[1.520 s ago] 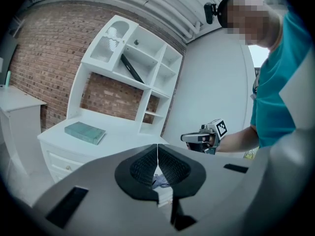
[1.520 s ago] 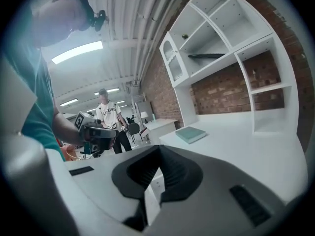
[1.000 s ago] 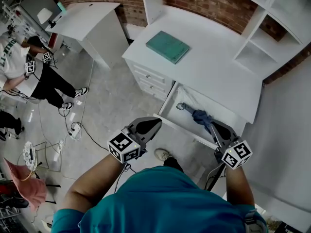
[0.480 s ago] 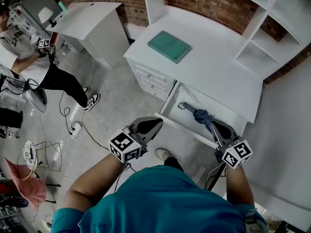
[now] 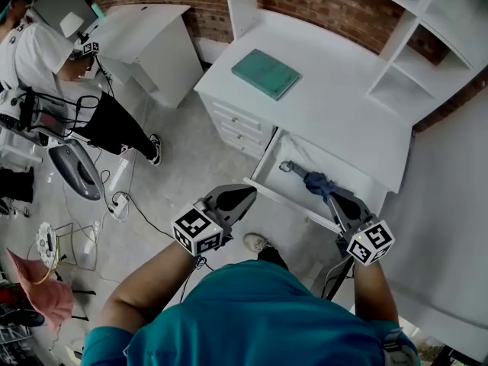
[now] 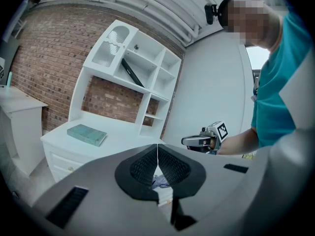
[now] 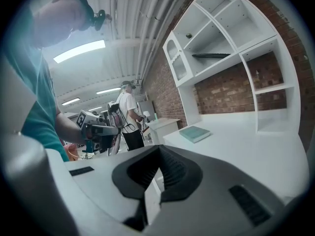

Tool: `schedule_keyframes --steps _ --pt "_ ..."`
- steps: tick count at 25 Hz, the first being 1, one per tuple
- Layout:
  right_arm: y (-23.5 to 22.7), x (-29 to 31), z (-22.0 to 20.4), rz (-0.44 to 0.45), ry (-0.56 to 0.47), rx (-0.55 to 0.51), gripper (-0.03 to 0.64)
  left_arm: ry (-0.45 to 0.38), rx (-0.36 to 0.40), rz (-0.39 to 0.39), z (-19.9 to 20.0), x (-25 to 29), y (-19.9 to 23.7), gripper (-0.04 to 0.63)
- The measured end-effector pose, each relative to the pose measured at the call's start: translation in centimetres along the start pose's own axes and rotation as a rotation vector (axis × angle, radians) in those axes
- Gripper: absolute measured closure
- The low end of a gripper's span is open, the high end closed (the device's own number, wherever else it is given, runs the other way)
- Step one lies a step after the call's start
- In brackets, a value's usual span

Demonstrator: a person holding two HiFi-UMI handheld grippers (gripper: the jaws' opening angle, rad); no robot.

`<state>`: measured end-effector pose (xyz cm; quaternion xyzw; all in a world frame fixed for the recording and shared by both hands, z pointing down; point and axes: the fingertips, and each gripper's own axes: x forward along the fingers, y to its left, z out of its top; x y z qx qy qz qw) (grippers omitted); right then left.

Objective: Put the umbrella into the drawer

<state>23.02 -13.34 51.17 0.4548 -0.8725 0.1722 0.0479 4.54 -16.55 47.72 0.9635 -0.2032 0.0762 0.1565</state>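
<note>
A folded dark blue umbrella [image 5: 313, 181] with a grey handle lies inside the open white drawer [image 5: 263, 171] under the desk. My right gripper [image 5: 335, 195] hovers over the drawer's front edge, close to the umbrella's near end, with its jaws shut and nothing between them. My left gripper [image 5: 248, 191] hangs left of the drawer's corner over the floor, also shut and empty. In the left gripper view the pads [image 6: 147, 163] meet at the tips, and a scrap of blue umbrella [image 6: 160, 183] shows below them. In the right gripper view the pads [image 7: 170, 170] are closed.
A teal book [image 5: 263, 73] lies on the white desk [image 5: 343, 105]. A white shelf unit [image 5: 427, 44] stands at the desk's back right. A second white desk [image 5: 145, 33] is at the far left. A person [image 5: 46, 59] with equipment stands on the cabled floor at left.
Both grippers have stayed where they were. The person in the background has walked further up and left, and a grey device has come into view beside them.
</note>
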Motion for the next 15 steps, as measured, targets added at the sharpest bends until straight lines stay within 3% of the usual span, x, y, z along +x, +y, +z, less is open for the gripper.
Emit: schedule_keyframes --steps 15 --pt "0.44 0.40 -0.56 0.018 0.005 -0.014 0.596 -0.002 -0.009 0.007 -0.65 -0.50 0.05 0.577"
